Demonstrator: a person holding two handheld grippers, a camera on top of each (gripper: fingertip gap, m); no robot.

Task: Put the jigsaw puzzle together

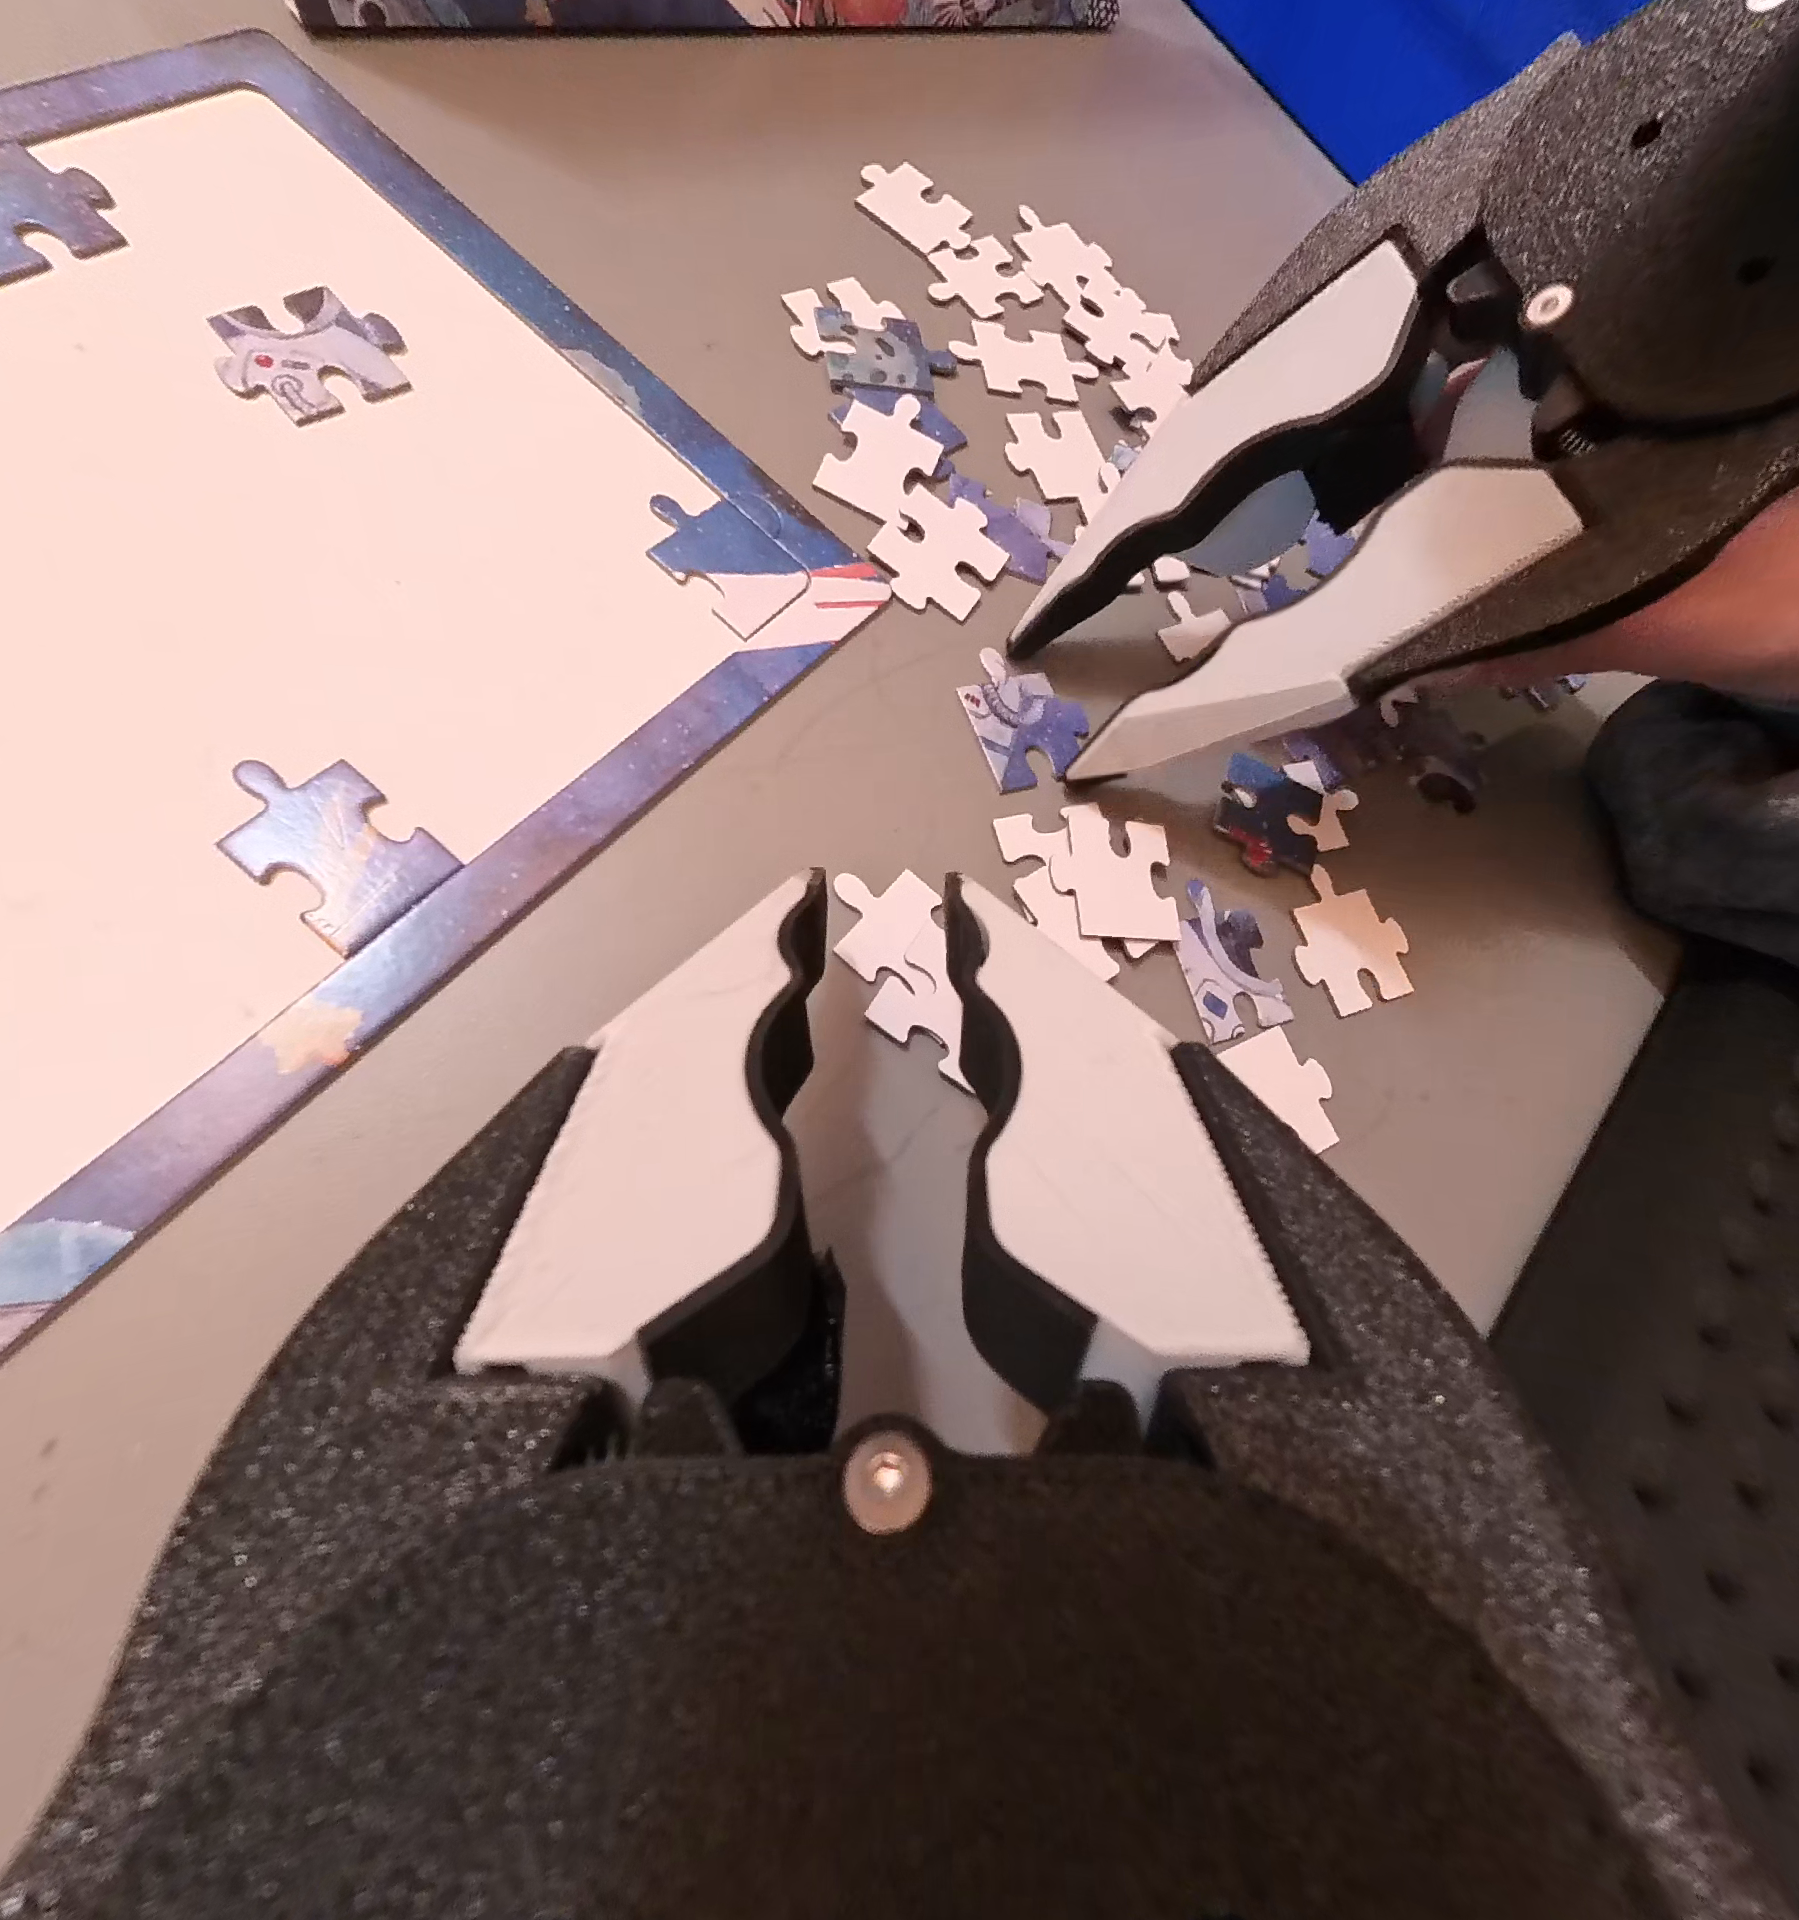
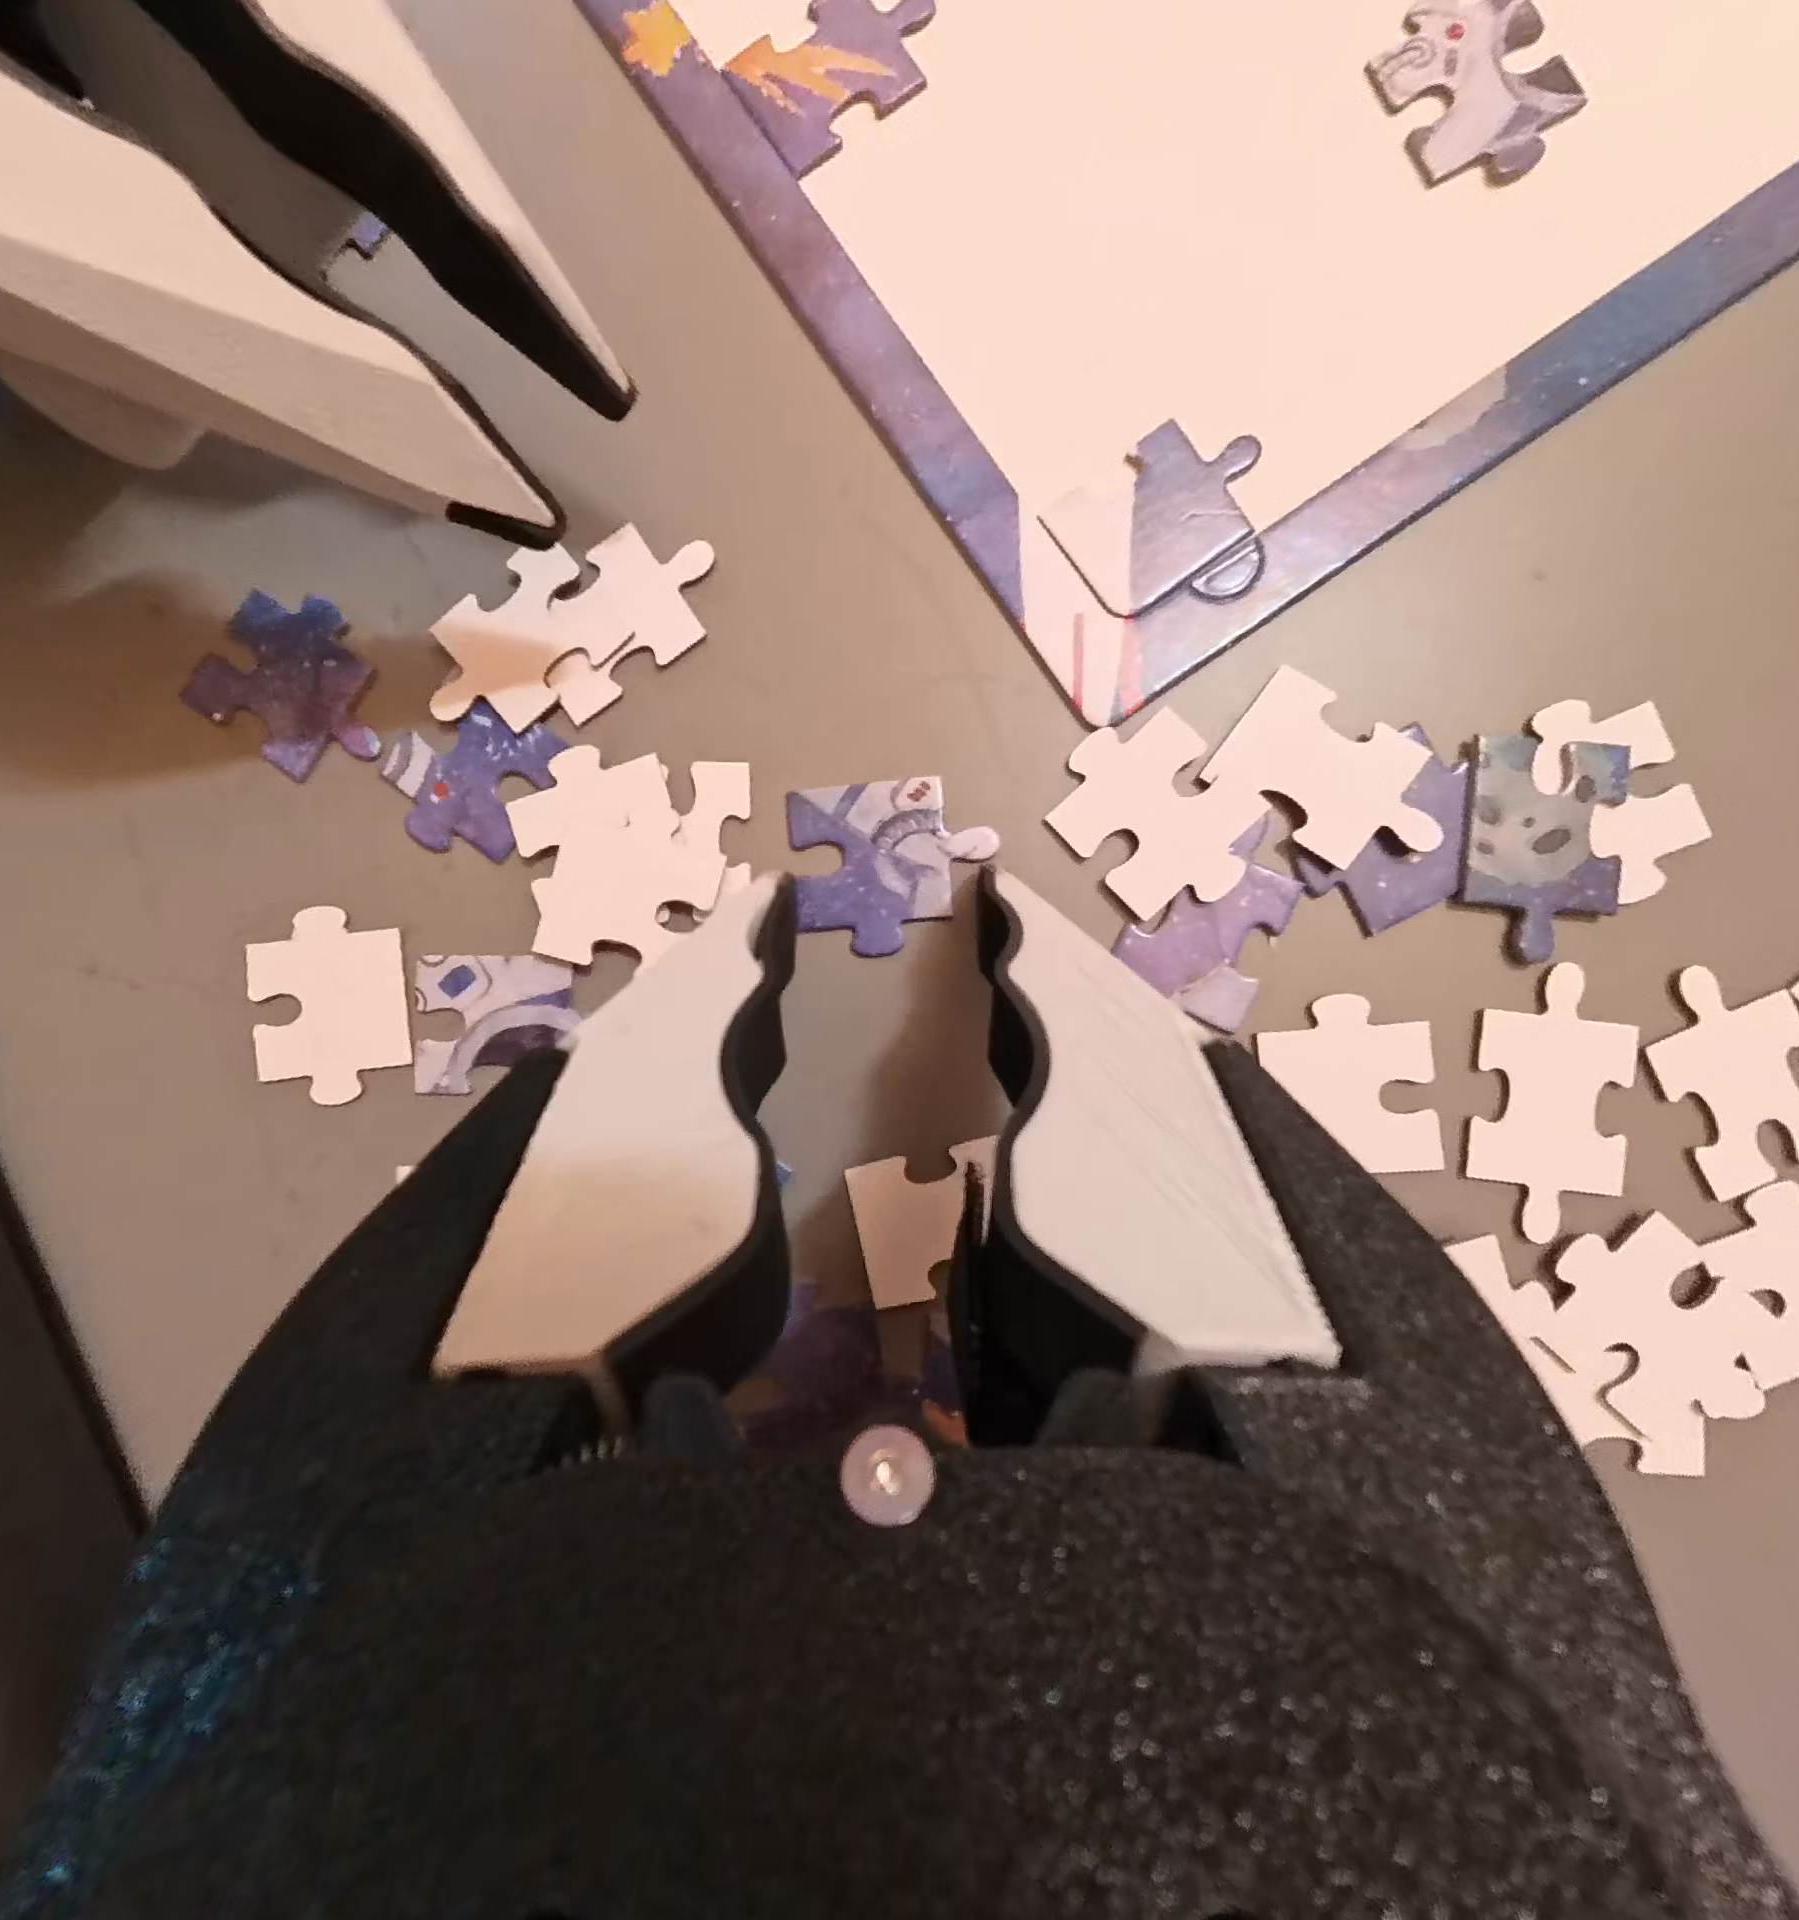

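On grey table (image 1: 666,208), scattered pieces (image 1: 978,343)

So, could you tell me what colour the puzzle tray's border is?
Blue-purple starry border, clearest in the left wrist view.

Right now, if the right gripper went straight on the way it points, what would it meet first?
Probably the face-up blue piece lying just beyond the right gripper, whose jaws stand open and empty. Height above the table is unclear.

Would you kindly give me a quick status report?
Both hand-held grippers open: left, right. Right straddles a face-up blue piece. Puzzle tray mostly unfilled. Loose pieces crowd the target.
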